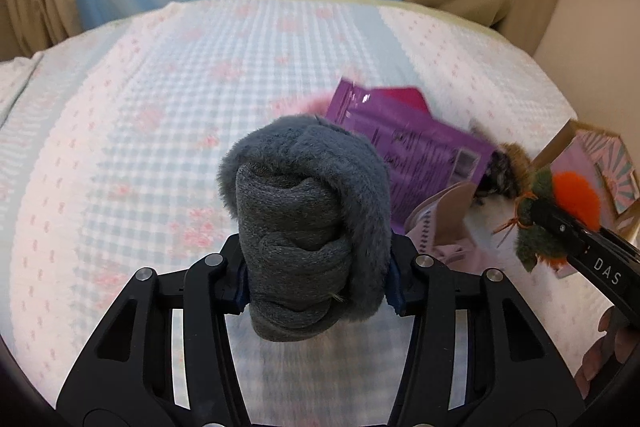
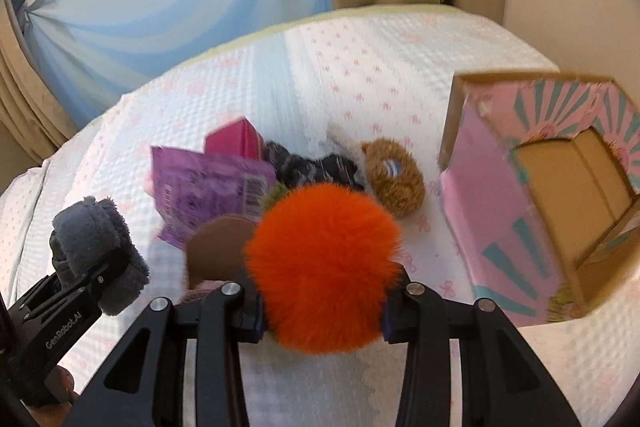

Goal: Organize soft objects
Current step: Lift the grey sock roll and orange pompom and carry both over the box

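From the left wrist view, the left gripper (image 1: 316,291) pinches a rolled grey fuzzy bundle (image 1: 306,227) between its blue pads, the roll standing up between the fingers and blocking much of what lies straight ahead. Under it spreads the bedspread (image 1: 160,115), pale checks with pink flowers. Ahead and to its right lie a purple packet (image 1: 404,147) with a magenta box (image 1: 400,97) behind it, and a pale pink slipper (image 1: 444,223) nearer in. Further right the right gripper (image 1: 560,227) reaches in, clamped on an orange pompom (image 1: 576,197) with green tufts around it; a dark and brown furry piece (image 1: 500,171) sits just beyond. Only a sliver of the pink patterned box (image 1: 612,171) shows at the edge.

From the right wrist view, the right gripper (image 2: 322,311) squeezes the orange pompom (image 2: 324,267) between its fingers. This view alone shows the pink patterned box (image 2: 532,195) in full, ahead to its right, tilted, its open cardboard interior facing the camera. Straight ahead, beyond the pompom, lie a brown fuzzy ring (image 2: 394,183), a dark furry heap (image 2: 316,167), the purple packet (image 2: 208,183) and magenta box (image 2: 236,141). To its left the left gripper (image 2: 96,273) carries the grey bundle (image 2: 96,239) above the bedspread (image 2: 360,67).
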